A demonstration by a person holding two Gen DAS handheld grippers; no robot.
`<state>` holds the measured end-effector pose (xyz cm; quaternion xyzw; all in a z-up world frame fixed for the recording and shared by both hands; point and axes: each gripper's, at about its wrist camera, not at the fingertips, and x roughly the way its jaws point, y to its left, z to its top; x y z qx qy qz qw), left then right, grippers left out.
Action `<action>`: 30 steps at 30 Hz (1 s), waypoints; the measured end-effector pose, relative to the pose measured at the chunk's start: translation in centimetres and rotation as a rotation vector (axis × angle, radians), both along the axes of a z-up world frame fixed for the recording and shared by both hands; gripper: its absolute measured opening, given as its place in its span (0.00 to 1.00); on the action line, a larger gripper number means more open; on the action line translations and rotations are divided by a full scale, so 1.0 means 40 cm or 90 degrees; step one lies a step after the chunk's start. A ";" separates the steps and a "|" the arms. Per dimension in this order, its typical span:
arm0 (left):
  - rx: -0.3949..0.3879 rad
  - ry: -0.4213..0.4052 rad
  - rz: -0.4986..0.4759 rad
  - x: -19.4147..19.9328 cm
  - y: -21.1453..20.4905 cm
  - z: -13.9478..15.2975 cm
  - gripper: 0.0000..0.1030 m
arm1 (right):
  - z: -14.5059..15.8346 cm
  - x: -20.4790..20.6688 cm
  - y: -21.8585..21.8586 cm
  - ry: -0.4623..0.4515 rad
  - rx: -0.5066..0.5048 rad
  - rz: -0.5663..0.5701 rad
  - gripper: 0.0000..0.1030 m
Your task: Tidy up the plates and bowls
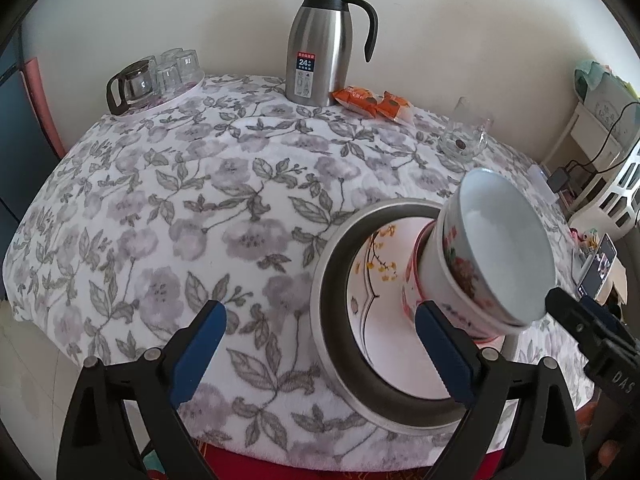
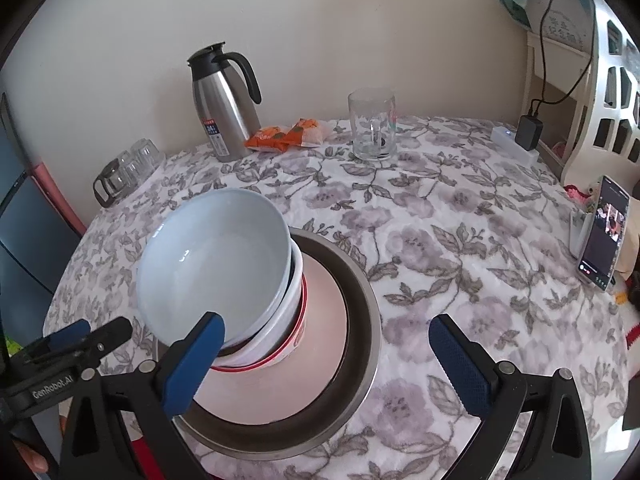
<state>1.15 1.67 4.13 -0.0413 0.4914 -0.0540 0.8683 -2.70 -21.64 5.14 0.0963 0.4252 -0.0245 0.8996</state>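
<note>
A stack of white bowls (image 1: 492,256) with floral and red patterns stands on a pink floral plate (image 1: 380,280) inside a metal basin (image 1: 340,340) on the floral tablecloth. It also shows in the right wrist view: bowls (image 2: 216,256), plate (image 2: 324,320), basin (image 2: 360,300). My left gripper (image 1: 320,344) is open and empty, its right finger over the basin beside the bowls. My right gripper (image 2: 328,364) is open and empty over the basin, its left finger close to the bowl stack.
A steel thermos jug (image 1: 320,44) stands at the back by orange snack packets (image 1: 372,104). A tray with glasses and a glass pot (image 1: 156,80) sits back left. A glass mug (image 2: 372,128), a phone (image 2: 604,236) and a white rack (image 2: 600,92) are to the right.
</note>
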 end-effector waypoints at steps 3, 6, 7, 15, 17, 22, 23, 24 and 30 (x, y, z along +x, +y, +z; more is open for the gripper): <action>-0.006 -0.003 0.000 -0.012 0.003 0.002 0.93 | 0.005 -0.015 0.001 -0.008 -0.002 0.001 1.00; -0.002 -0.009 -0.004 -0.021 0.001 0.008 0.93 | 0.006 -0.032 0.000 -0.012 0.000 0.002 1.00; 0.000 -0.010 -0.006 -0.024 -0.001 0.009 0.93 | 0.006 -0.038 0.001 -0.013 -0.001 0.003 1.00; 0.022 0.015 -0.031 -0.058 -0.028 0.008 0.93 | -0.016 -0.080 0.009 -0.004 -0.013 0.019 1.00; 0.020 0.022 -0.030 -0.067 -0.030 0.006 0.93 | -0.025 -0.090 0.009 0.002 -0.016 0.024 1.00; 0.031 0.038 -0.018 -0.095 -0.033 -0.005 0.93 | -0.043 -0.109 0.003 0.013 -0.014 0.025 1.00; 0.034 0.040 -0.014 -0.099 -0.033 -0.008 0.93 | -0.045 -0.112 0.003 0.014 -0.014 0.025 1.00; 0.037 0.043 -0.010 -0.105 -0.033 -0.010 0.93 | -0.046 -0.116 0.000 0.014 -0.013 0.024 1.00; 0.050 0.048 -0.002 -0.139 -0.042 -0.013 0.93 | -0.053 -0.135 -0.009 0.022 -0.010 0.030 1.00</action>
